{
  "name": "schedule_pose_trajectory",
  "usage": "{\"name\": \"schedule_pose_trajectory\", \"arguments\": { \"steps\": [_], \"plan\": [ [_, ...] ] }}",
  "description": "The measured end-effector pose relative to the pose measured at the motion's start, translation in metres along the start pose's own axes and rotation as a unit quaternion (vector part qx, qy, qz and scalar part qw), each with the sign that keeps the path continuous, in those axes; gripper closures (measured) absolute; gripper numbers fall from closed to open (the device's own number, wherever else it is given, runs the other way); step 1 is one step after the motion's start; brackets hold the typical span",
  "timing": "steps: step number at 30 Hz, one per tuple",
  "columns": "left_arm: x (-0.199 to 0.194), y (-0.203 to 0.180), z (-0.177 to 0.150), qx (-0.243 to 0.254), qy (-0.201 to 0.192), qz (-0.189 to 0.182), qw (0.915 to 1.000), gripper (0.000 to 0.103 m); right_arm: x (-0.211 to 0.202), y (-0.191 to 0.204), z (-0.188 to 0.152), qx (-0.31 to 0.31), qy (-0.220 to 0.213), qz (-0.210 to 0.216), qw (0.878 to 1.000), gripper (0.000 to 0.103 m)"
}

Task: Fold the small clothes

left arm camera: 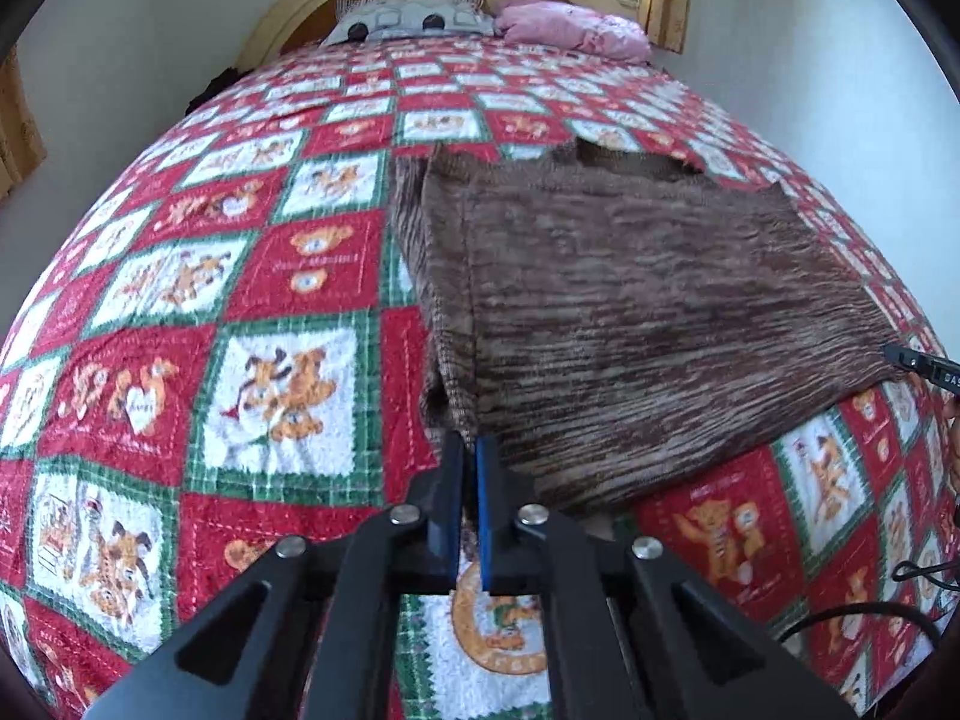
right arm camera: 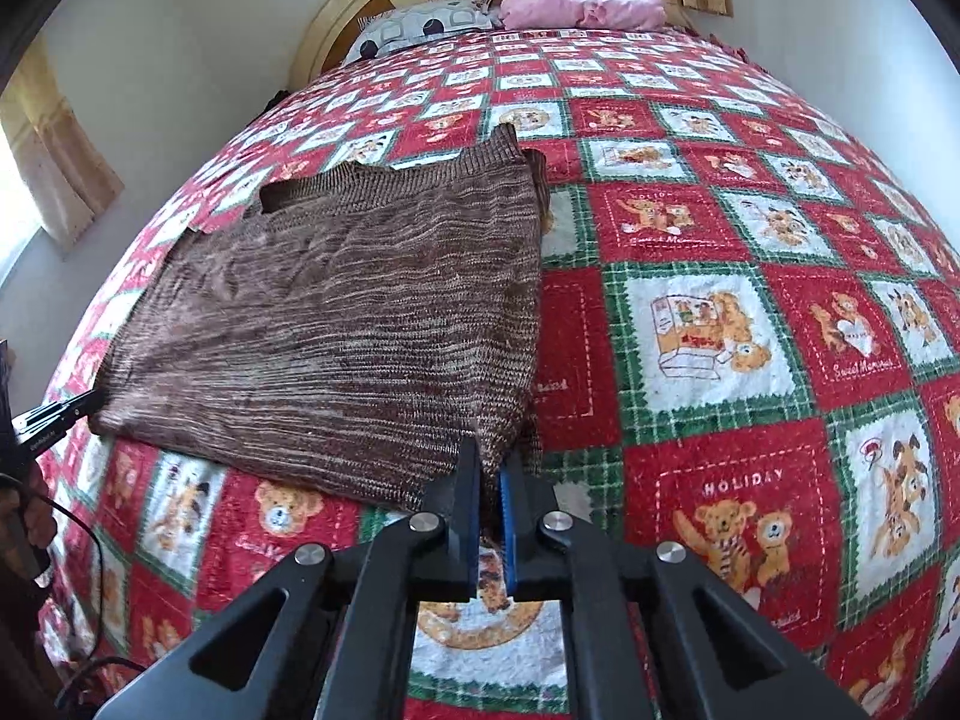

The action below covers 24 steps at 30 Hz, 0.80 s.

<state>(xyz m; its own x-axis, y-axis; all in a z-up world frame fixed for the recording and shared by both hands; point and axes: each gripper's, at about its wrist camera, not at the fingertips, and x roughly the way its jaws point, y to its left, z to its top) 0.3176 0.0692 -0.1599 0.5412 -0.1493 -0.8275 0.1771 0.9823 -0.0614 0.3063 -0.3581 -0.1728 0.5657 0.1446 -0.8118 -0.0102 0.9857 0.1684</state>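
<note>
While you're looking down both wrist cams, the biggest thing is the bed (left arm camera: 180, 300), covered in a red, green and white teddy-bear quilt (right arm camera: 720, 330) that fills nearly the whole view. At the far end there's a curved wooden headboard (left arm camera: 300, 12), with a grey patterned pillow (left arm camera: 408, 18) and a pink pillow (right arm camera: 582, 3) side by side against it.

The sweater (left arm camera: 630, 312), a brown streaky knit, lies flat on the quilt toward the near end of the bed. The neck opening is at its far edge and the hem faces you. One side looks folded in along the long edge, with a strip of knit showing beneath it.

Your left gripper (left arm camera: 471, 456) sits at the near left corner of the sweater, jaws pinched together on the hem there. Your right gripper (right arm camera: 489, 462) is at the near right corner, jaws likewise clamped on the knit edge. Each gripper's black tip peeks into the other cam at the opposite corner. A few black cables (left arm camera: 900, 594) trail near the bed's edge.
</note>
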Motion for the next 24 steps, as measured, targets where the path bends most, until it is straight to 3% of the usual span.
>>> {"name": "schedule_pose_trajectory", "arguments": {
  "steps": [5, 6, 8, 10, 12, 13, 15, 21, 24],
  "plan": [
    [-0.003, 0.001, -0.002, -0.002, -0.005, 0.001, 1.0, 0.098, -0.003, 0.0, 0.002, -0.005, 0.004, -0.007, 1.0, 0.098],
    [-0.004, 0.003, -0.001, -0.002, -0.008, 0.009, 0.9999, 0.092, -0.005, -0.003, 0.003, 0.002, 0.0, -0.004, 1.0, 0.098],
    [-0.011, 0.006, 0.0, -0.007, -0.017, 0.016, 0.9997, 0.091, -0.01, -0.004, 0.005, 0.006, -0.008, -0.017, 1.0, 0.089],
    [-0.025, 0.008, 0.003, -0.013, -0.043, 0.024, 0.9987, 0.088, -0.018, 0.001, 0.009, 0.003, -0.023, -0.024, 0.999, 0.054],
    [-0.035, 0.002, 0.007, 0.004, -0.063, 0.041, 0.9972, 0.078, -0.026, 0.014, 0.016, -0.01, -0.042, -0.027, 0.999, 0.044],
    [-0.036, -0.001, 0.009, 0.008, -0.068, 0.046, 0.9966, 0.064, -0.028, 0.022, 0.02, -0.021, -0.048, -0.032, 0.998, 0.044],
    [-0.034, -0.008, 0.014, 0.009, -0.07, 0.05, 0.9962, 0.046, -0.031, 0.041, 0.027, -0.044, -0.064, -0.036, 0.996, 0.044],
    [-0.001, -0.024, 0.016, 0.019, -0.031, 0.063, 0.9973, 0.045, -0.002, 0.093, 0.036, -0.088, -0.042, 0.028, 0.995, 0.044],
    [0.012, -0.025, 0.006, 0.022, -0.003, 0.069, 0.9974, 0.045, 0.023, 0.1, 0.025, -0.099, -0.01, 0.027, 0.995, 0.057]
  ]
}}
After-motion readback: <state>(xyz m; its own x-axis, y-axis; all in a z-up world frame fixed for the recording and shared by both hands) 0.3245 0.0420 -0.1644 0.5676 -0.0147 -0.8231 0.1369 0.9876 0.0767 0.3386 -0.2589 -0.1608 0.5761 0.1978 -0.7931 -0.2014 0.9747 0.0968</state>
